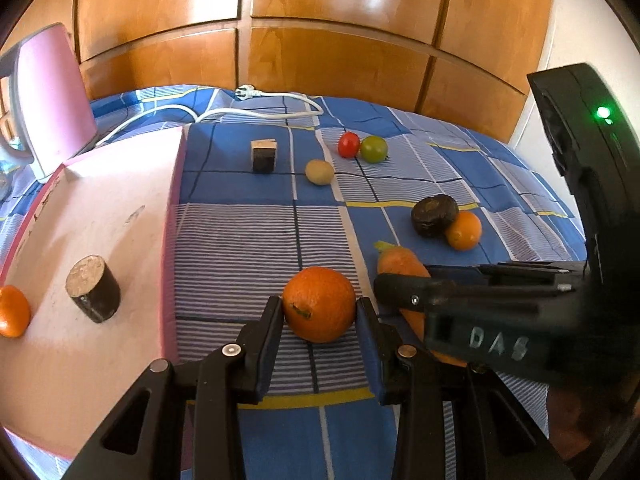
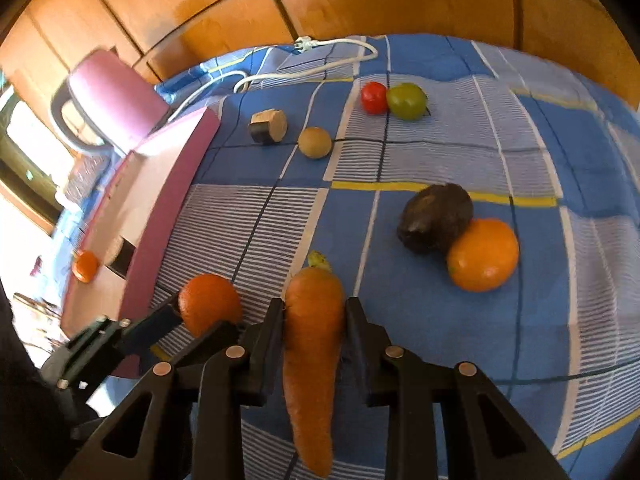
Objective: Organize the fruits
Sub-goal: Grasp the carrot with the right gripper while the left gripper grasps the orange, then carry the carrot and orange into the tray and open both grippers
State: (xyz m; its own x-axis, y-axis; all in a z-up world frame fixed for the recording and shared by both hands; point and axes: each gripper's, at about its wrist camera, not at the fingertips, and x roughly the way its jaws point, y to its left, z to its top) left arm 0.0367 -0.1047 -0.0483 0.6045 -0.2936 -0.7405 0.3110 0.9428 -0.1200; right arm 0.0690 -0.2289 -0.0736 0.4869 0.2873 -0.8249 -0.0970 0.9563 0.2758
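Note:
My left gripper [image 1: 319,312] is shut on an orange [image 1: 319,304] just above the blue checked bedspread; the orange also shows in the right wrist view [image 2: 210,304]. My right gripper [image 2: 314,316] is shut on a carrot [image 2: 312,352], its fingers pressing both sides; the carrot shows partly behind the right gripper in the left wrist view [image 1: 400,264]. A second orange [image 2: 483,254] lies against a dark avocado [image 2: 436,218]. A red tomato [image 2: 374,97], a green tomato [image 2: 407,101] and a kiwi-like brown fruit [image 2: 315,142] lie farther back.
A pink board [image 1: 100,216] on the left carries a dark cylinder [image 1: 93,288] and a small orange [image 1: 13,311]. A cut dark block [image 1: 264,155] lies on the bedspread. A white cable [image 1: 256,110] and a pink chair [image 1: 48,96] are behind. Wooden wardrobe doors [image 1: 320,20] line the back.

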